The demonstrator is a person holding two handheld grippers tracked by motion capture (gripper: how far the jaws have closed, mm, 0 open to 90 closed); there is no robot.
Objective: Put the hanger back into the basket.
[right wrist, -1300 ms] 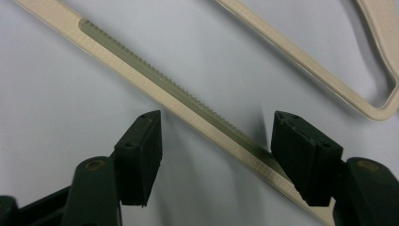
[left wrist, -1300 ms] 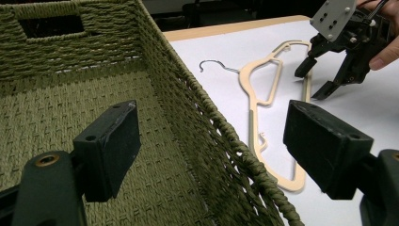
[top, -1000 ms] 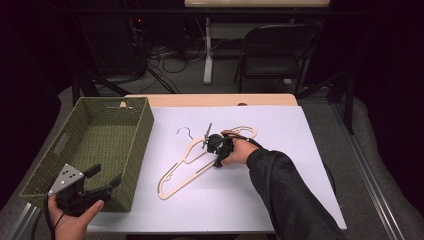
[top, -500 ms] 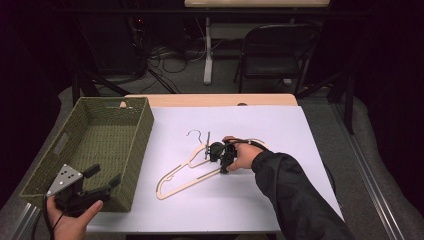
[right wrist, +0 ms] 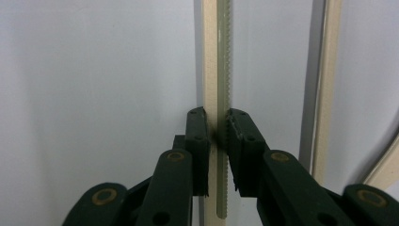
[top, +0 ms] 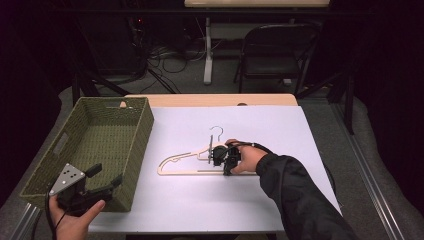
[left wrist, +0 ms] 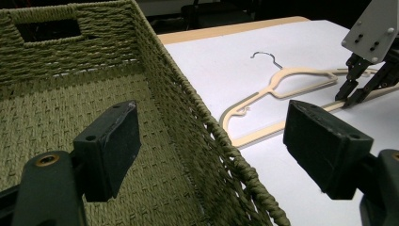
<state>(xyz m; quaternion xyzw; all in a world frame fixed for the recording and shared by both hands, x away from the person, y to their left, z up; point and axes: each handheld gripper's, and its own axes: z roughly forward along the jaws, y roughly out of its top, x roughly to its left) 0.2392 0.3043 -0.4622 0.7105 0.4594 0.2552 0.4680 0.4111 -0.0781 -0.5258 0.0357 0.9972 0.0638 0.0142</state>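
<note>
Wooden hanger (top: 195, 161) lies flat just right of the basket (top: 135, 145) — right gripper (right wrist: 217, 129) just closed, clamping its bottom bar; left gripper (left wrist: 211, 136) wide.

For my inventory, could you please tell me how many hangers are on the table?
1: the hanger lies on the white table, right of the basket.

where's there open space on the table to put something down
The white sheet is bare right of and behind the hanger, and along the near edge. The basket floor is free too. It is crowded where the right tool clamps the hanger bar.
</note>
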